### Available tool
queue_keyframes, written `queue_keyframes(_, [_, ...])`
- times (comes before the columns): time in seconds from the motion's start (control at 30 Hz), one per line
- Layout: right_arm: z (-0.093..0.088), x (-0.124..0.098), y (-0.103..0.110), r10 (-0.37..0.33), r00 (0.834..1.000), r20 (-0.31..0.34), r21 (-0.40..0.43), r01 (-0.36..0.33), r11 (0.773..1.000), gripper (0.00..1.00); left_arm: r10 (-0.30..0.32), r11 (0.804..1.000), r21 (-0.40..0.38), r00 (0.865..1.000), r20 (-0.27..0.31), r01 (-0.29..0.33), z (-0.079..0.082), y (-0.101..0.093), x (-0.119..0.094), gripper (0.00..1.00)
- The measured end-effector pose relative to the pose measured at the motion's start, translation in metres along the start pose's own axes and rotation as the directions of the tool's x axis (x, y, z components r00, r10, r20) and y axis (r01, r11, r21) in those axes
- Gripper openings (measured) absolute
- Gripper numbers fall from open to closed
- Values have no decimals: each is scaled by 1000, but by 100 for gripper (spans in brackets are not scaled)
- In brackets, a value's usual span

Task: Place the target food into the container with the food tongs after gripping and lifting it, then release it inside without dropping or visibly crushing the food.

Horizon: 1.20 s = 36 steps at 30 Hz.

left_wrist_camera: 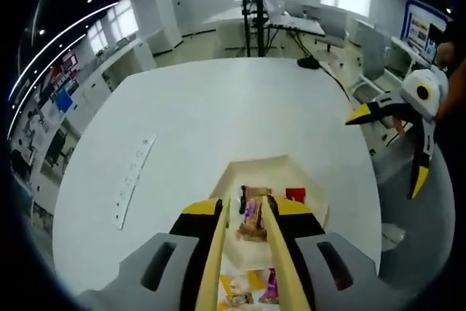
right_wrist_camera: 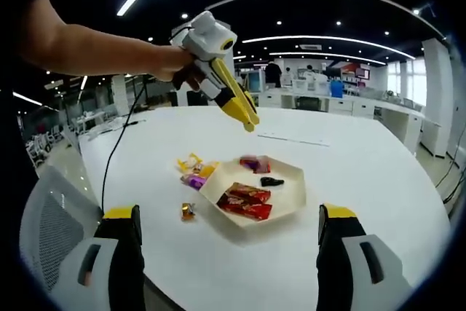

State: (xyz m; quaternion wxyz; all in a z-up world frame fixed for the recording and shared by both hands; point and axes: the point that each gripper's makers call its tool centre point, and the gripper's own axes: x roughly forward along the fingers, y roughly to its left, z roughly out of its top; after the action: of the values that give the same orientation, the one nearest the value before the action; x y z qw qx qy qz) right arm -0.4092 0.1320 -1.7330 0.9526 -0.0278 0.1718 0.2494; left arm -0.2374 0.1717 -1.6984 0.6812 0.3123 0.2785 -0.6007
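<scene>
Left gripper (left_wrist_camera: pixel 251 242) is hovering above the tabletop (left_wrist_camera: pixel 218 121), its fingers (left_wrist_camera: pixel 215 253) pressing a pair of food tongs (left_wrist_camera: pixel 251 253) whose two pale arms are running forward along the view. A small wrapped candy (left_wrist_camera: pixel 251 225) is sitting between the tong arms, apparently pinched and lifted; whether the grip is firm cannot be told. Directly beneath and just ahead is lying the white hexagonal container (left_wrist_camera: pixel 269 172), already holding red-wrapped snacks (right_wrist_camera: pixel 246 200) and a dark piece (right_wrist_camera: pixel 271 181). More candies (right_wrist_camera: pixel 193 172) are lying on the tabletop just beside the container's near rim.

In the right gripper view, the left gripper (right_wrist_camera: pixel 237 100) is hanging tilted downward above the container (right_wrist_camera: pixel 287 202), well clear of it. Right gripper (right_wrist_camera: pixel 229 253) is idling with fingers (right_wrist_camera: pixel 120 249) wide apart, holding nothing. The coming move is judged to be a short descent, the left gripper being the nearer.
</scene>
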Motion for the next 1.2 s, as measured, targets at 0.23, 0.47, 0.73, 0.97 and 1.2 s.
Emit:
queue_keyframes(0.23, [-1,0,1,3,1000,-5,2,-3,1000,99,11,1000,21,1000,26,-11,4,2,-5,25])
queue_keyframes(0.47, [-1,1,3,11,1000,-10,-3,-11,1000,99,19,1000,0,999,50,-19,4,4,-13,26])
queue_keyframes(0.73, [-2,1,3,14,1000,-15,-4,-14,1000,99,27,999,-33,996,86,-24,1,7,-21,26])
queue_keyframes(0.97, [-3,2,4,18,1000,-20,-8,-18,1000,99,57,995,-93,988,144,-44,-2,4,-29,26])
queue_keyframes(1.2, [-3,2,3,16,1000,-23,-9,-17,1000,99,58,992,-123,987,151,-39,-19,-12,-34,26])
